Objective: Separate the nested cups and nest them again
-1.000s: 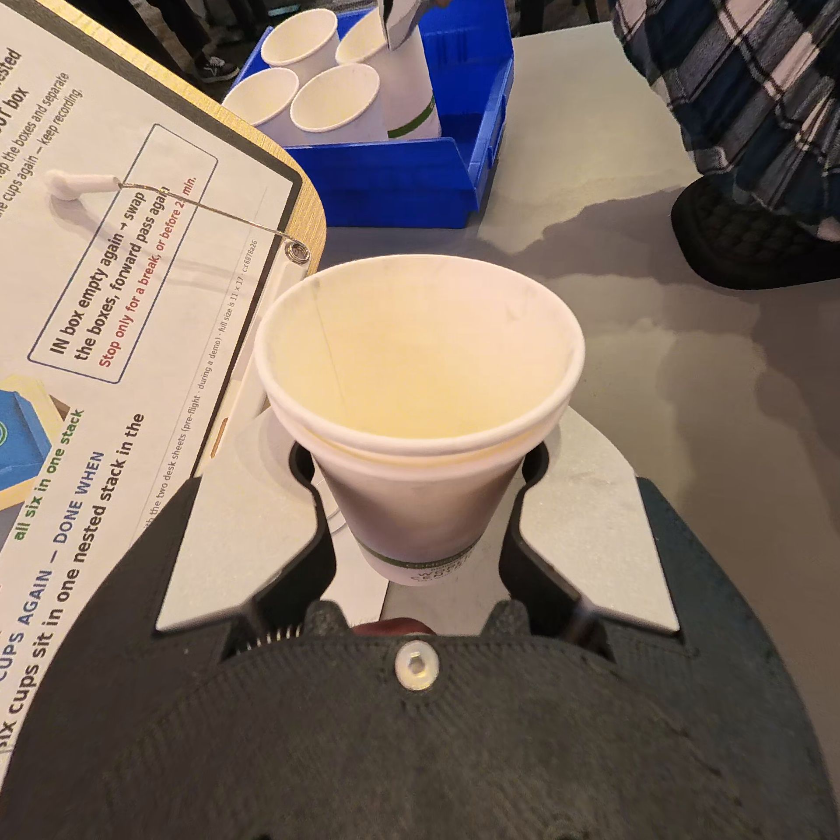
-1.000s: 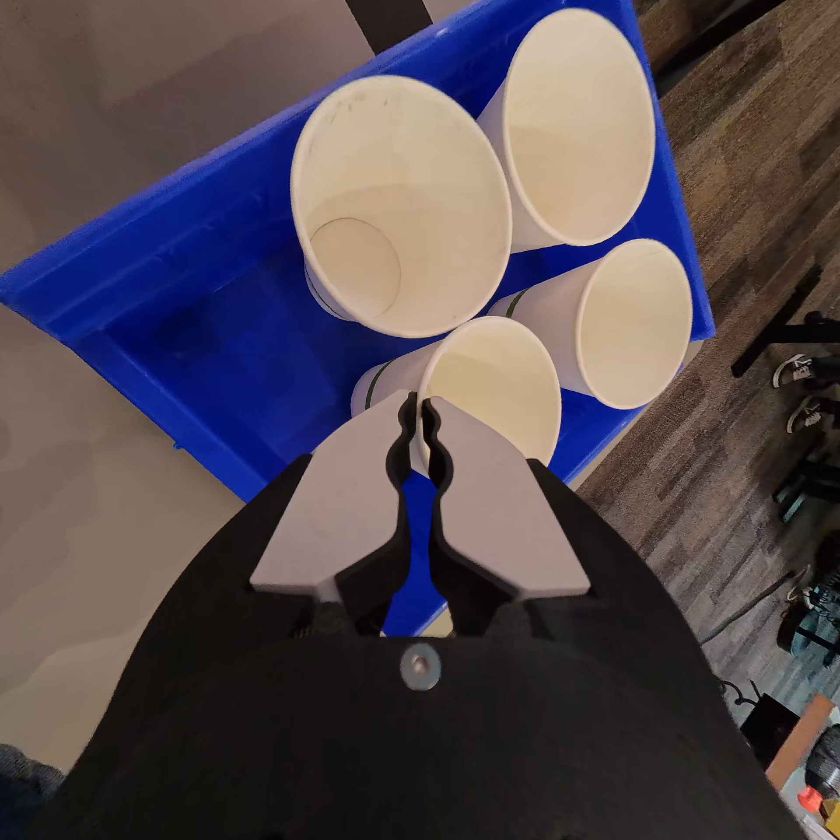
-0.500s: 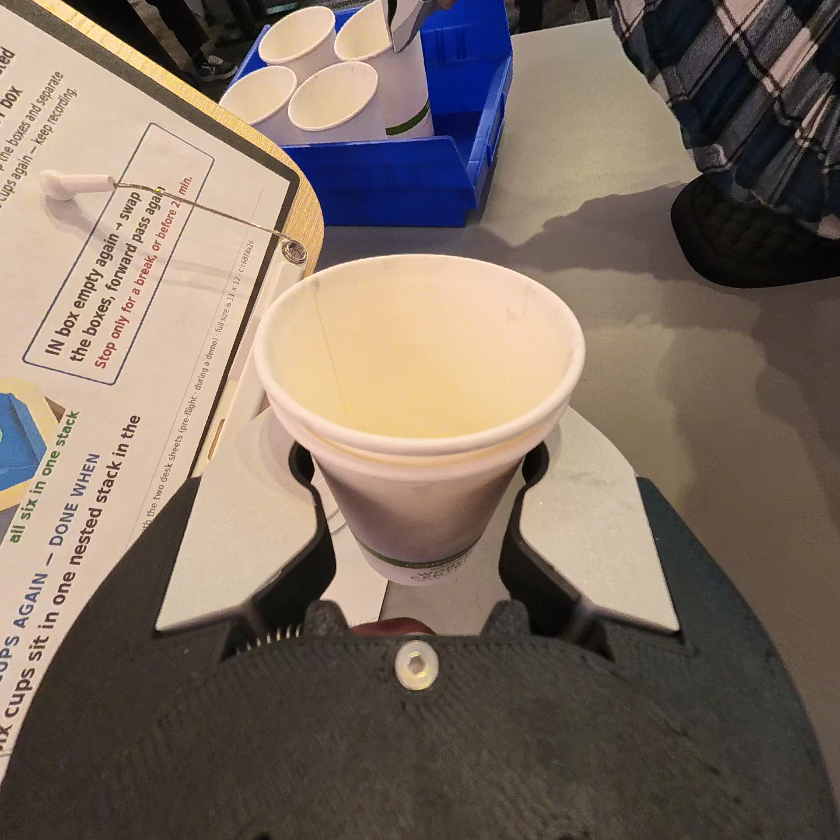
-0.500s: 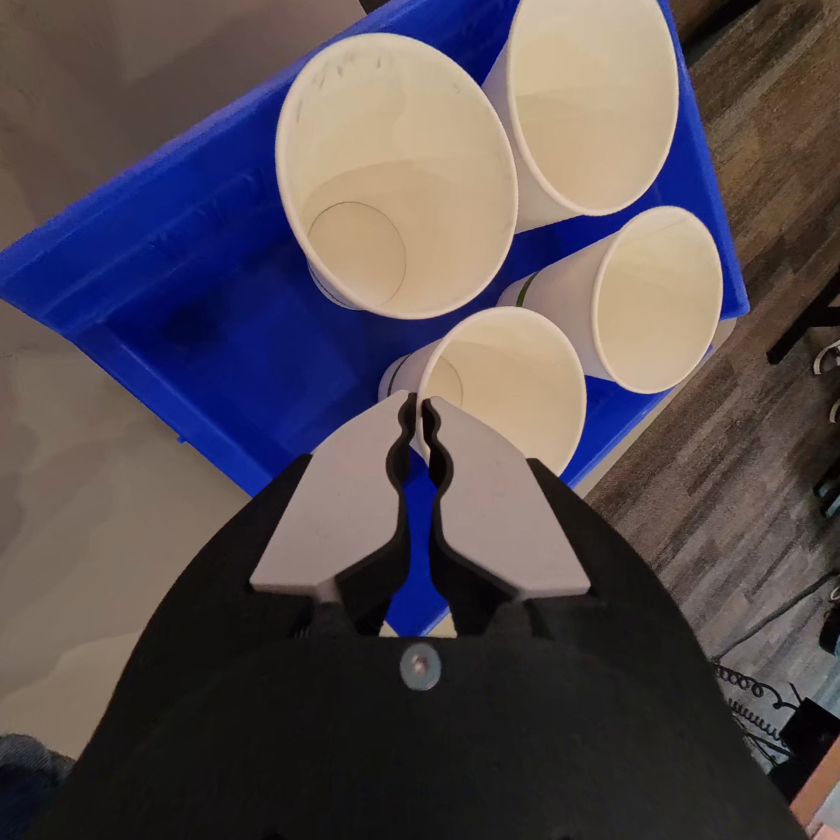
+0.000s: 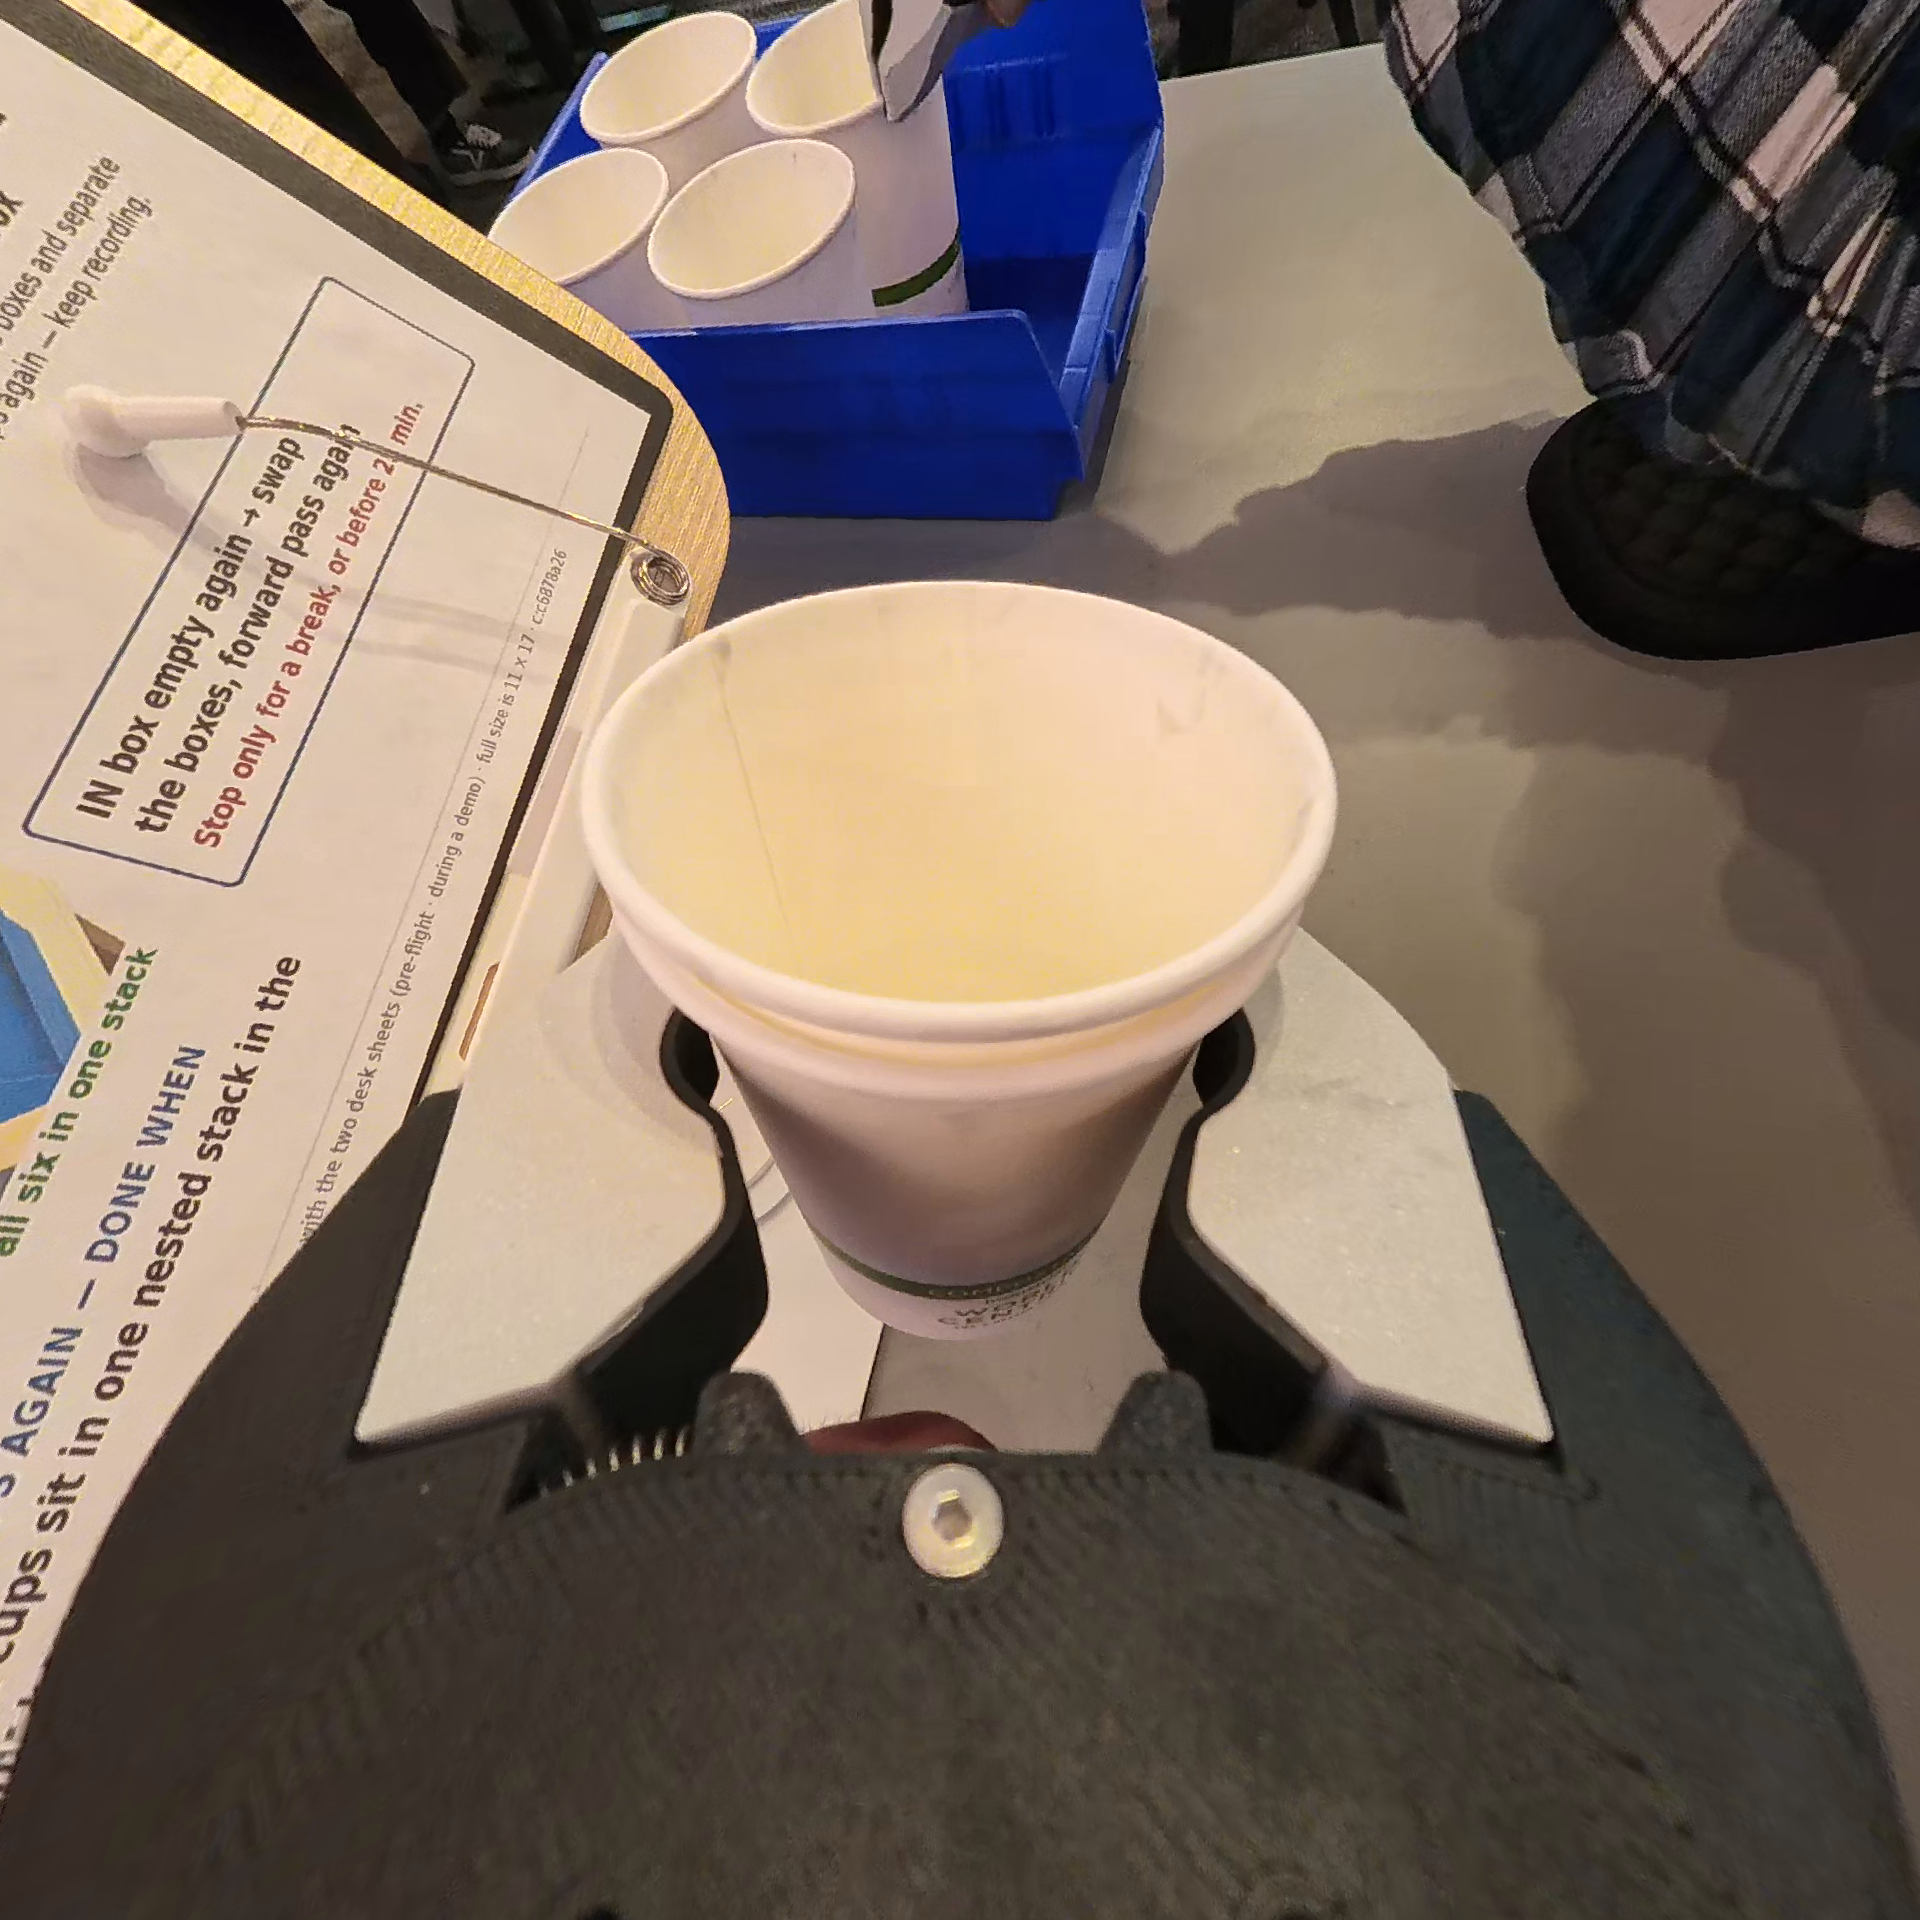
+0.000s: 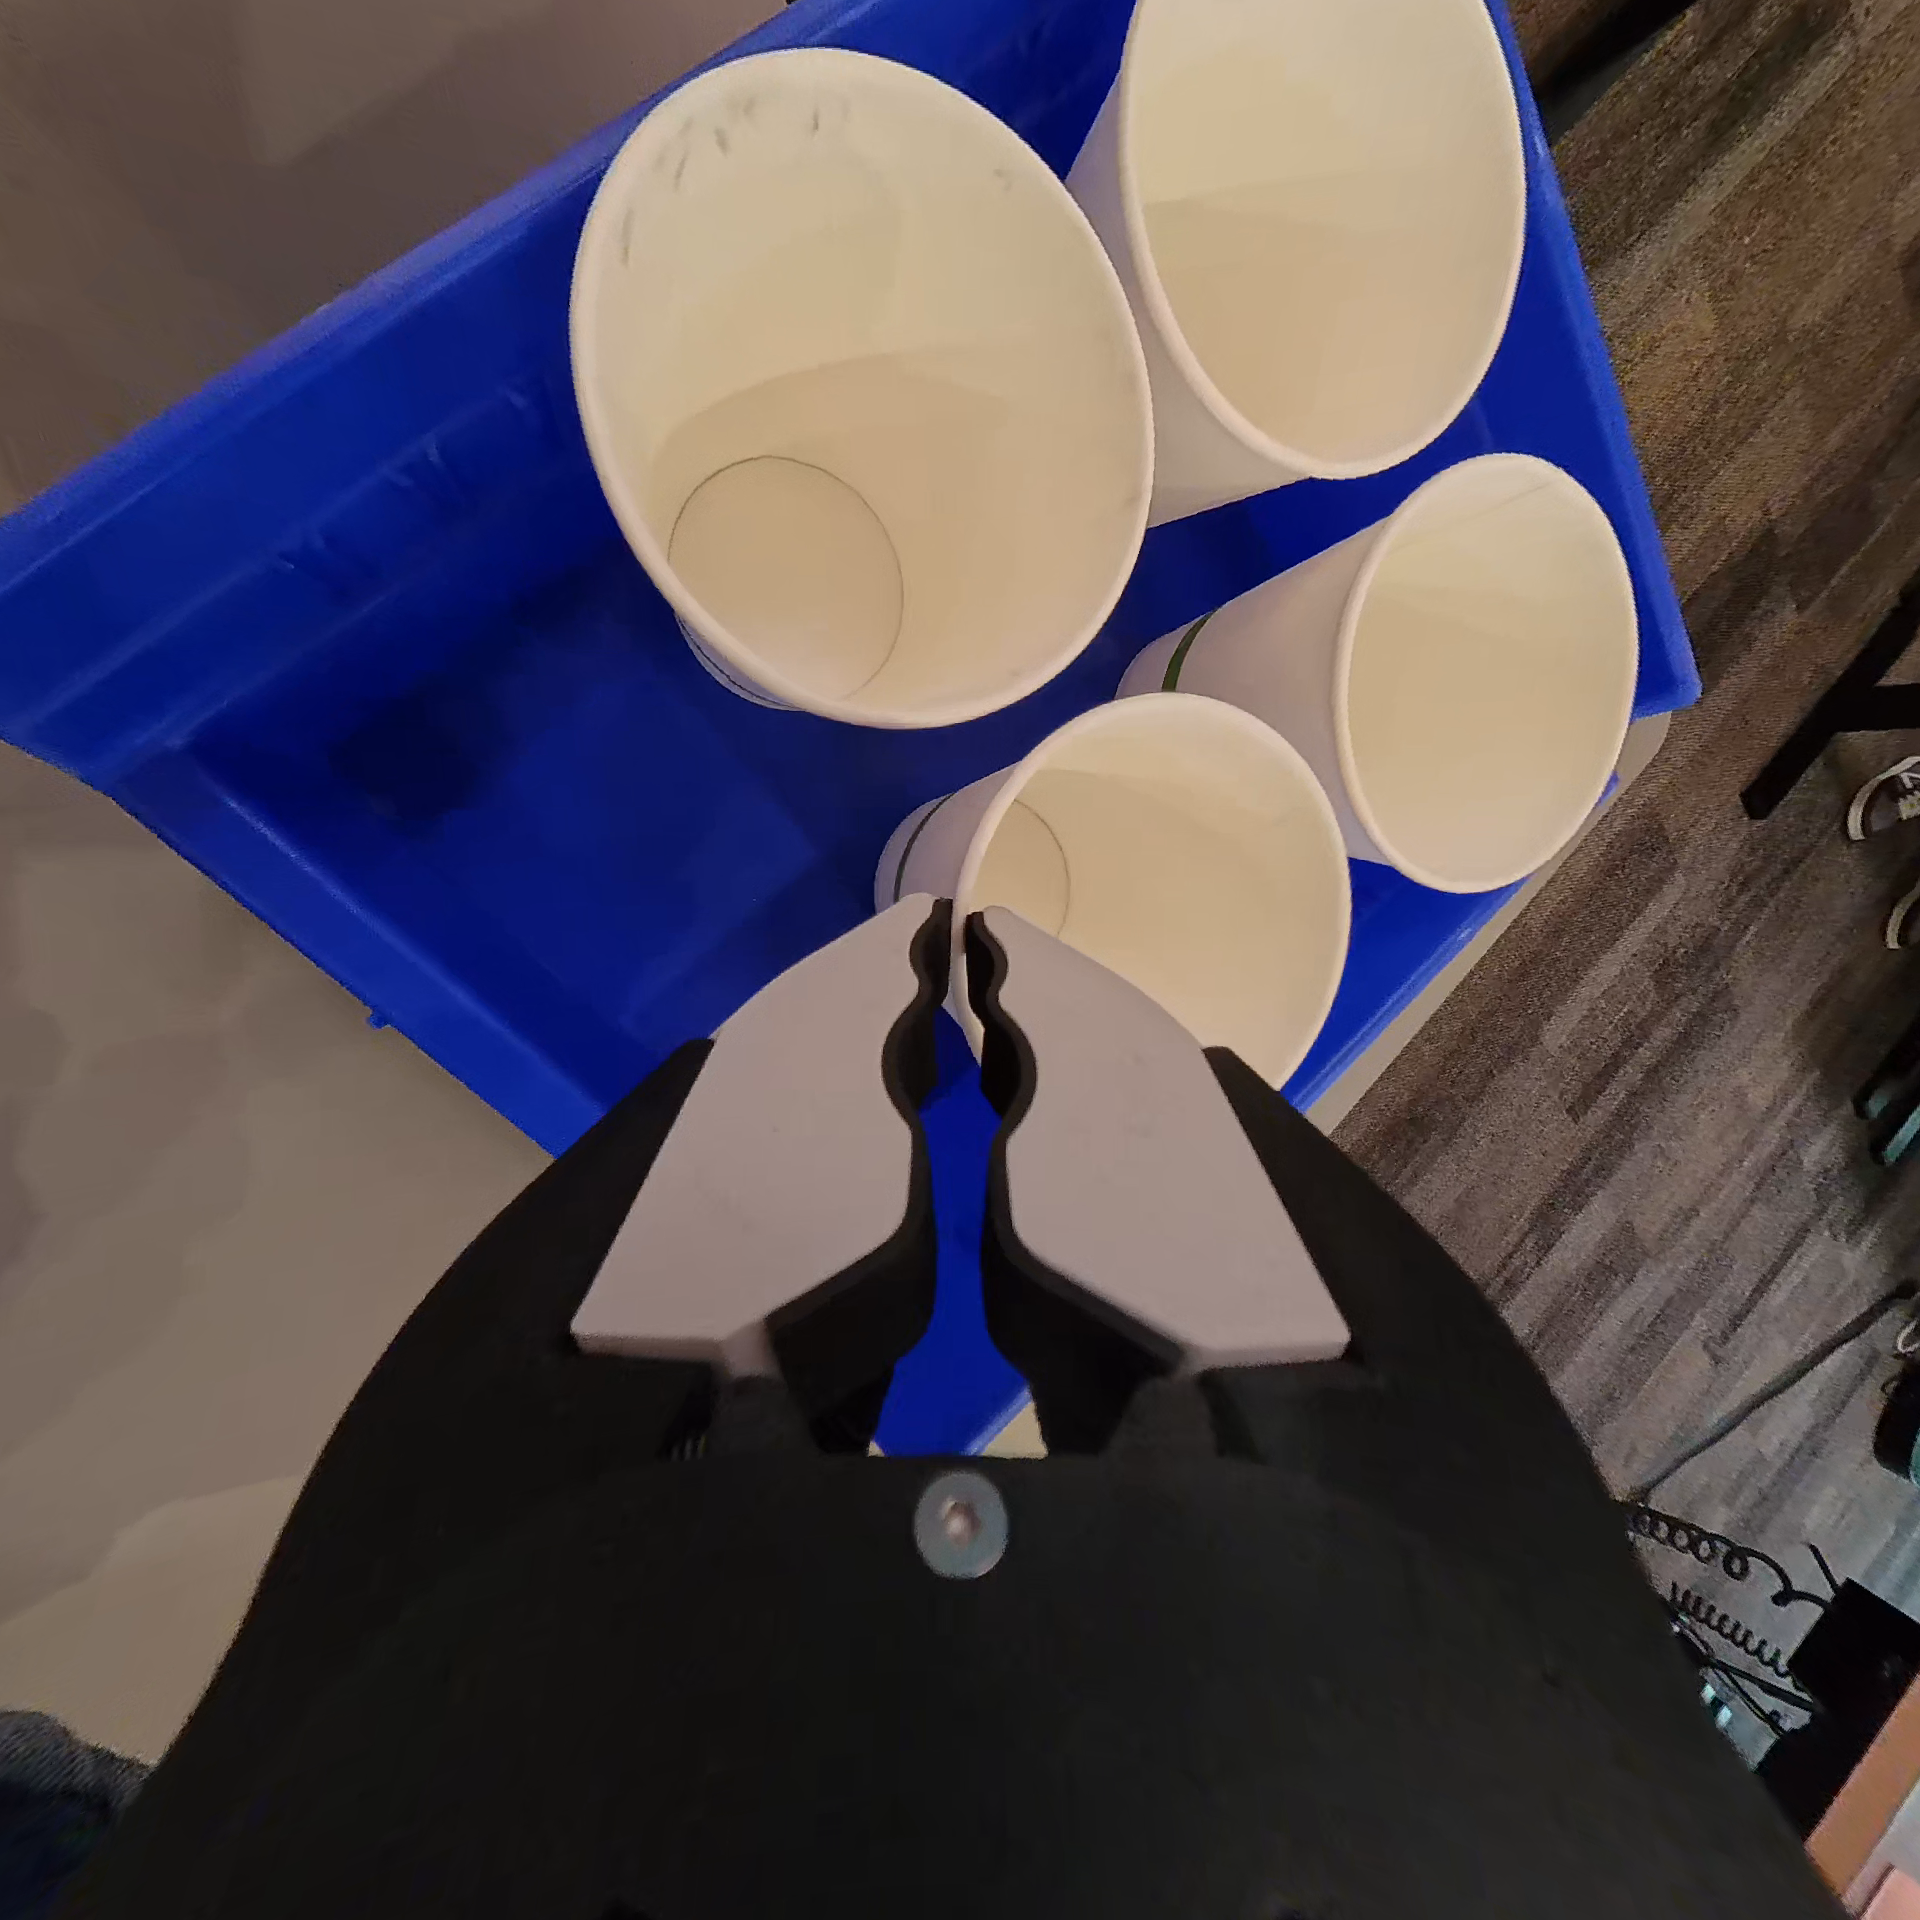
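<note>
In the left wrist view my left gripper (image 5: pixel 961 997) is shut on two nested white paper cups (image 5: pixel 956 831). Its pads press the outer cup's sides just under the rims and hold the pair above the grey table (image 5: pixel 1507 987). In the right wrist view my right gripper (image 6: pixel 958 920) is shut on the rim of one white cup (image 6: pixel 1164 883) in the blue bin (image 6: pixel 416 582). Three more single white cups (image 6: pixel 862 395) stand in that bin. The left wrist view shows the bin (image 5: pixel 883 416) at the far end, with the right gripper's fingers (image 5: pixel 904 52) on a cup (image 5: pixel 904 208).
A printed instruction sheet on a wooden board (image 5: pixel 260 623) lies close on the left of the held cups. A person's plaid sleeve (image 5: pixel 1714 208) and a dark quilted object (image 5: pixel 1683 540) are at the right. In the right wrist view, wood-look floor (image 6: pixel 1662 1039) lies beyond the bin's edge. About 40 cm separates my left fingertips from my right.
My right gripper has moved closer over the bin, its pads still on the same cup's rim. My left gripper has shifted slightly, with the nested cups unmoved in it.
</note>
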Demonstrator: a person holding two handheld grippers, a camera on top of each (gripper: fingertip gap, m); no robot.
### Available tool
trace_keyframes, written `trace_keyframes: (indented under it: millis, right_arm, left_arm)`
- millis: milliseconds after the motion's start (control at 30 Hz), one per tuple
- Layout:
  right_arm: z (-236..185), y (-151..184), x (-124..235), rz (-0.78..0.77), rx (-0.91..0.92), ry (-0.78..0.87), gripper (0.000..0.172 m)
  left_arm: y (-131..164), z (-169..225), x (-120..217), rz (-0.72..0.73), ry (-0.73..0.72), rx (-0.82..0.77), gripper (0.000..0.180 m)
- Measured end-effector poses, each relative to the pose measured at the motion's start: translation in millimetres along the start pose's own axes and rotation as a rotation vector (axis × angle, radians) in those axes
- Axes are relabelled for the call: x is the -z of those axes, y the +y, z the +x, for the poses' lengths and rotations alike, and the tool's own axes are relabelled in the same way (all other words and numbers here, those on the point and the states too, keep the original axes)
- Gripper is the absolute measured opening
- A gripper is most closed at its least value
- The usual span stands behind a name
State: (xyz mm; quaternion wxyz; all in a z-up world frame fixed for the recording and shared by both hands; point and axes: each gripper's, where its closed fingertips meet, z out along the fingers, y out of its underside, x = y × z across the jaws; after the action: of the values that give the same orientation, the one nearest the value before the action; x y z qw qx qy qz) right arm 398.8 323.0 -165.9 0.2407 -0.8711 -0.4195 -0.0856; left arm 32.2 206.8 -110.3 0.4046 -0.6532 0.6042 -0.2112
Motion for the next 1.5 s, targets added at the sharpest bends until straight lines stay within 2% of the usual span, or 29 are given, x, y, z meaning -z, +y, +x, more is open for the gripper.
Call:
trace_keyframes:
  millis: [233, 267, 400, 467, 533, 633, 733, 867, 1000, 1100, 1300, 1500]
  right_arm:
    - [3, -2, -1, 0.0, -0.004, 0.019, 0.003]
    - [5, -1, -1, -0.003, -0.01, 0.031, 0.006]
    - [7, -4, 7, 0.008, -0.039, 0.052, 0.041]
    - [8, -10, 21, 0.003, -0.02, 0.095, 0.045]
    - [-1, -37, 49, 0.093, 0.034, 0.131, 0.043]
    - [-49, -108, 101, 0.363, 0.19, 0.091, 0.031]
    - [-129, -171, 137, 0.573, 0.415, -0.033, 0.024]
    - [-228, -218, 155, 0.734, 0.644, -0.23, 0.024]
    - [-284, -237, 166, 0.836, 0.719, -0.391, 0.021]
    - [-302, -243, 169, 0.86, 0.719, -0.456, 0.02]
    - [-314, -249, 155, 0.804, 0.7, -0.45, 0.019]
    - [-322, -251, 154, 0.808, 0.693, -0.495, 0.011]
  left_arm:
    - [0, 0, -1, 0.0, 0.002, 0.001, 0.091]
    - [0, 1, -1, 0.001, 0.002, 0.002, 0.092]
    - [0, 0, 0, 0.005, -0.001, 0.005, 0.092]
    - [-1, -1, 1, 0.008, -0.003, 0.009, 0.092]
    - [-2, -2, 2, 0.012, -0.003, 0.011, 0.092]
    - [-3, -3, 4, 0.018, -0.004, 0.017, 0.091]
    - [-3, -2, 5, 0.018, 0.001, 0.023, 0.092]
    - [-3, -1, 7, 0.011, 0.003, 0.032, 0.091]
    - [-1, -3, 11, 0.0, 0.002, 0.047, 0.092]
    - [0, -6, 13, -0.007, -0.005, 0.06, 0.092]
    - [1, -5, 15, -0.022, -0.009, 0.062, 0.091]
    - [1, -5, 15, -0.033, -0.021, 0.055, 0.091]
